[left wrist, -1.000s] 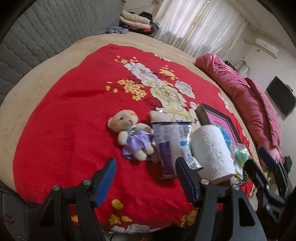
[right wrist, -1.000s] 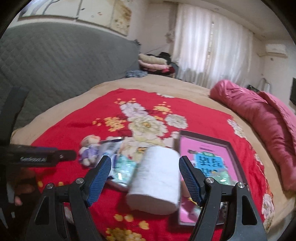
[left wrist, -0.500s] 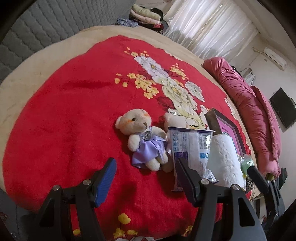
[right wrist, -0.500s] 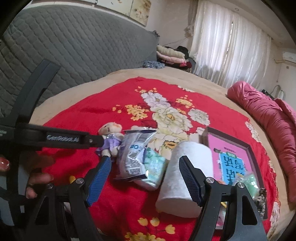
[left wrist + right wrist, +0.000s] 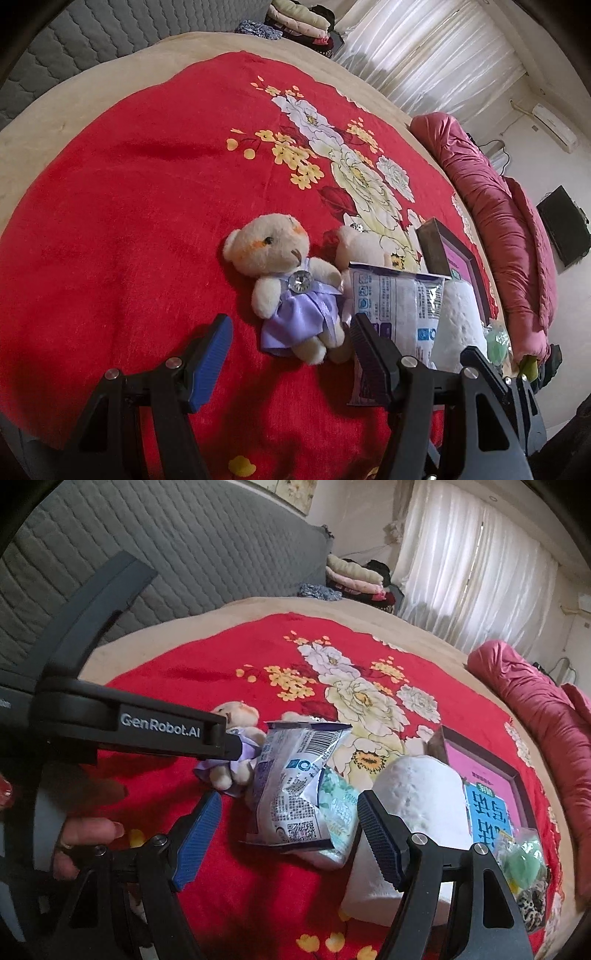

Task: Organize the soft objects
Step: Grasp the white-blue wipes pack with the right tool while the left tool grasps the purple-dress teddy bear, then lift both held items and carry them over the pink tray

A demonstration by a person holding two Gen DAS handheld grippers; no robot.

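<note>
On the bed lies one red blanket [image 5: 110, 240] with flowers. On it there are two teddy bears: one in a purple dress [image 5: 284, 284] and a second one [image 5: 360, 247] mostly hidden behind. There are two plastic packets, one white-blue [image 5: 295, 786] and one green-patterned [image 5: 338, 812], one white paper roll [image 5: 417, 797], one framed picture [image 5: 491, 775] and one small green bag [image 5: 524, 864].

bear [image 5: 291, 284] on blanket [image 5: 129, 240] | packet [image 5: 399, 306] right of bear | roll [image 5: 461, 317] right of packet
</note>
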